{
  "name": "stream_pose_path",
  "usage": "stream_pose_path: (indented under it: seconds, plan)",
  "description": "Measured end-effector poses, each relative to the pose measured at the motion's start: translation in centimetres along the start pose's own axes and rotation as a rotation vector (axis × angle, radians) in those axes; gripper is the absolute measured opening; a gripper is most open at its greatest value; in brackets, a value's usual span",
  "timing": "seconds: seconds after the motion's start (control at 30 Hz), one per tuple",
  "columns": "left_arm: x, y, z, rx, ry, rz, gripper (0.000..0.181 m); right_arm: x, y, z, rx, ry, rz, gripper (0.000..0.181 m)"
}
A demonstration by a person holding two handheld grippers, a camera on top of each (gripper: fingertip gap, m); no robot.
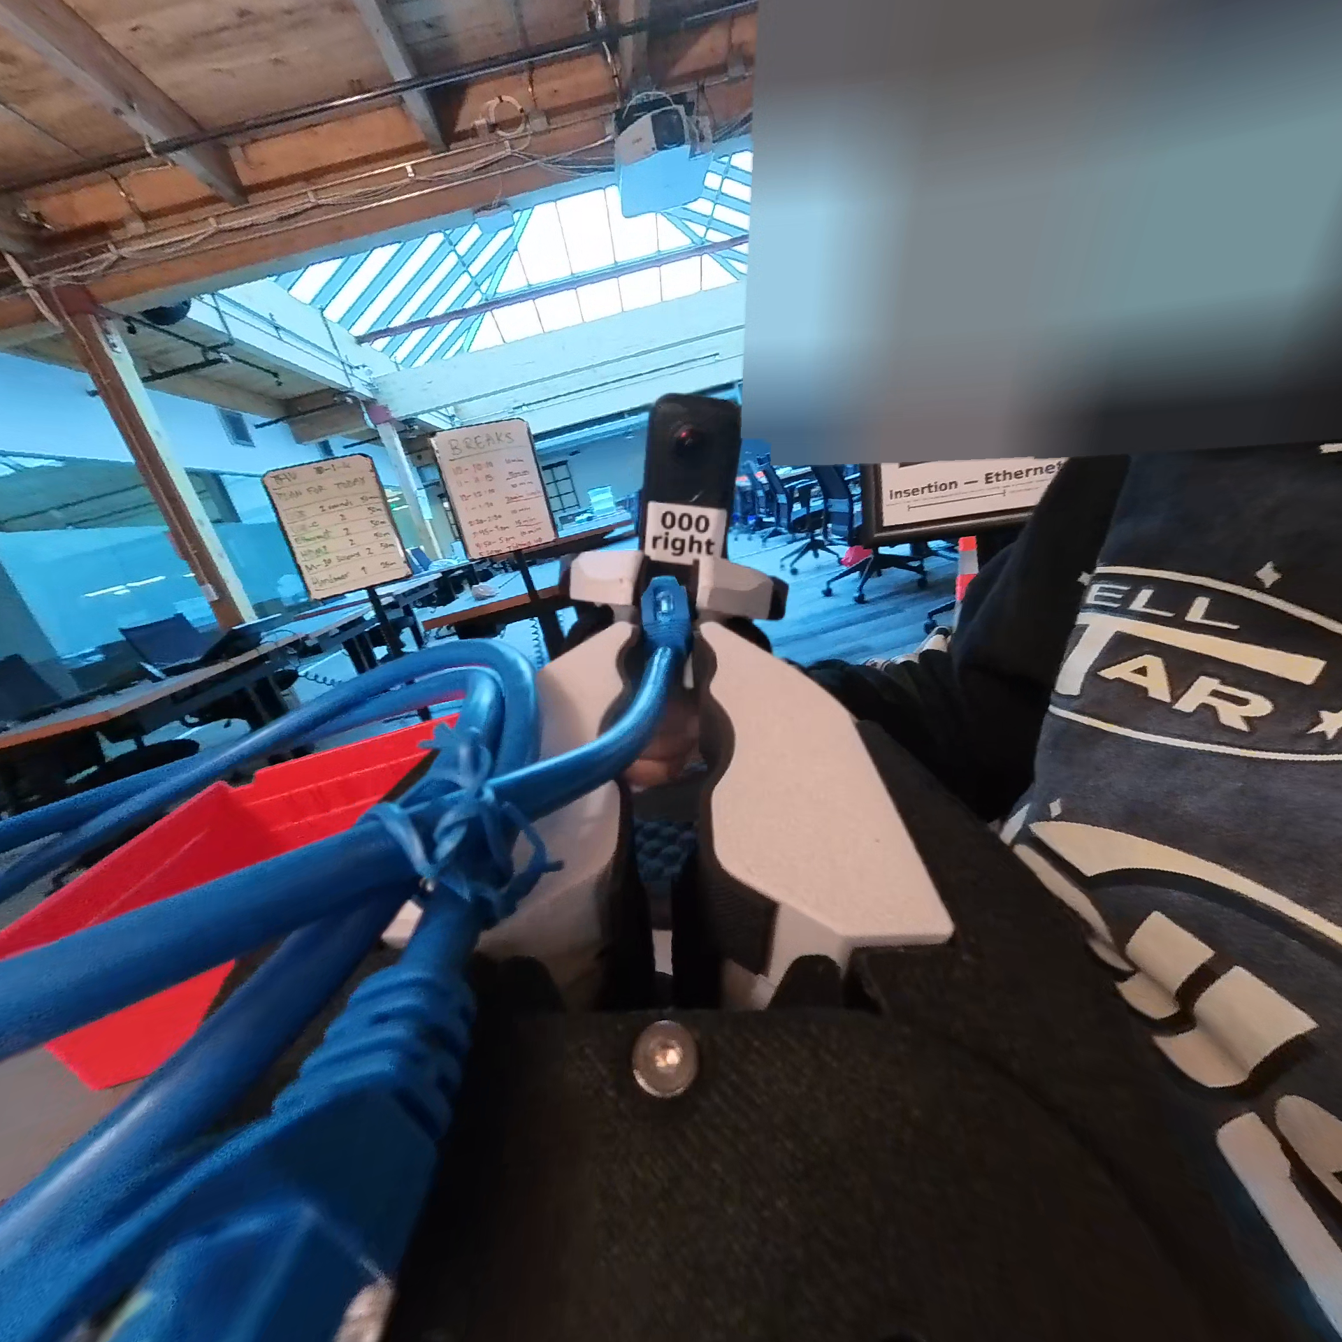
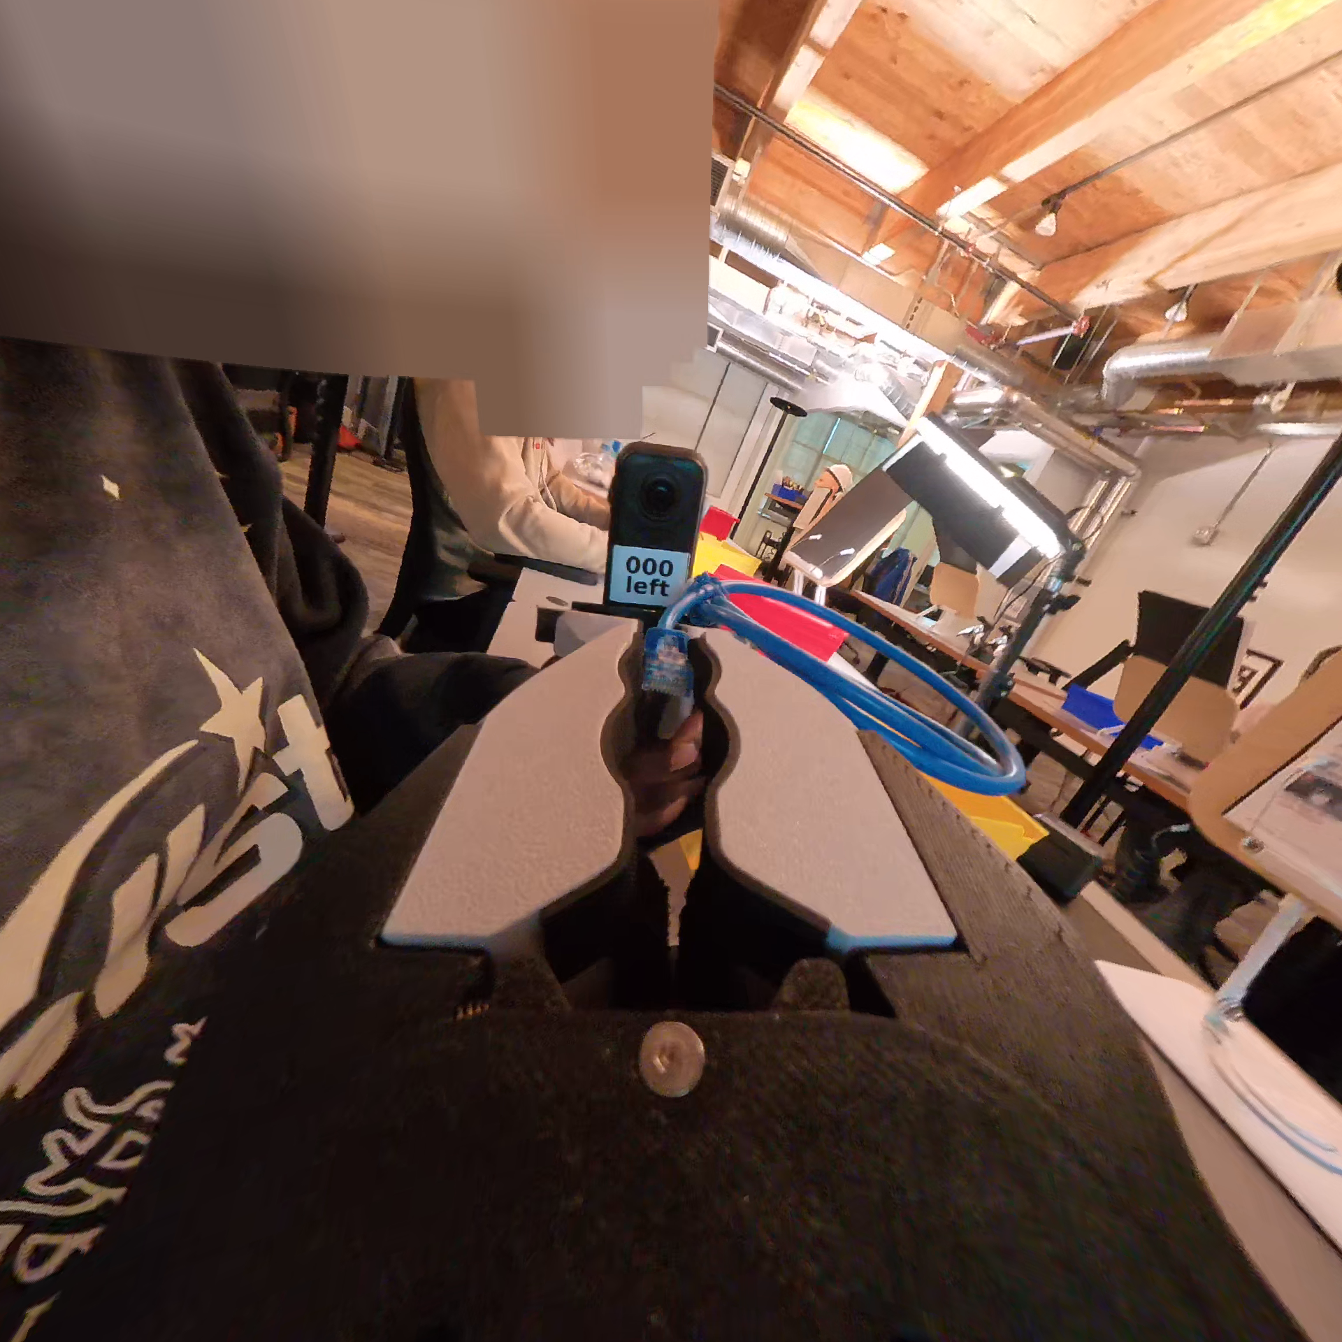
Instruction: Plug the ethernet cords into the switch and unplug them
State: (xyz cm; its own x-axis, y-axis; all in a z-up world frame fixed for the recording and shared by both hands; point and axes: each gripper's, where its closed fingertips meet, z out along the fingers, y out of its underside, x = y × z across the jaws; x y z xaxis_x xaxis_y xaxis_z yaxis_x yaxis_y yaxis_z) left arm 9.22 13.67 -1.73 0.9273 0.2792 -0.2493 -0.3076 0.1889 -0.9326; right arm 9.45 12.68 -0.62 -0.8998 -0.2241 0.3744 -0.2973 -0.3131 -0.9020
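Up in the air between the two facing tools, the blue ethernet cord (image 1: 218, 908) was held well off the bench. The left gripper (image 1: 664, 653) was closed on the cord just behind its plug (image 1: 664, 606), and the right gripper (image 2: 664, 675) looked pinched on that same plug end. The rest hung as a coil (image 2: 908, 697) bound by a thin tie (image 1: 465, 820), above a red bin (image 1: 240, 835). No switch showed in either view. The cord seemed light and springy, its jacket smooth enough to slide through a loose grip. The plug was hard but its latch tab likely fragile, so the rubber boot behind it looked the safest hold
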Motion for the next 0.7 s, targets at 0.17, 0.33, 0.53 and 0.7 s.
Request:
stream_pose_path:
  seconds: [0.17, 0.33, 0.53, 0.7]
  plan:
    - [0.3, 0.0, 0.0, -0.005, 0.029, -0.040, 0.012, -0.3, 0.0, 0.0, 0.011, 0.002, -0.106, 0.012]
    - [-0.3, 0.5, -0.1, -0.060, -0.022, 0.027, 0.012, 0.4, 0.7, -0.2, -0.097, 0.029, -0.119, 0.013]
    - [-3.6, 1.5, -1.3, -0.196, -0.231, 0.146, 0.012, 0.3, 7.4, -4.7, -0.700, -0.092, 0.142, 0.063]
    - [-5.5, 1.2, -2.4, -0.157, -0.342, 0.136, 0.012, -0.3, 14.4, -7.4, -1.015, -0.097, 0.366, 0.091]
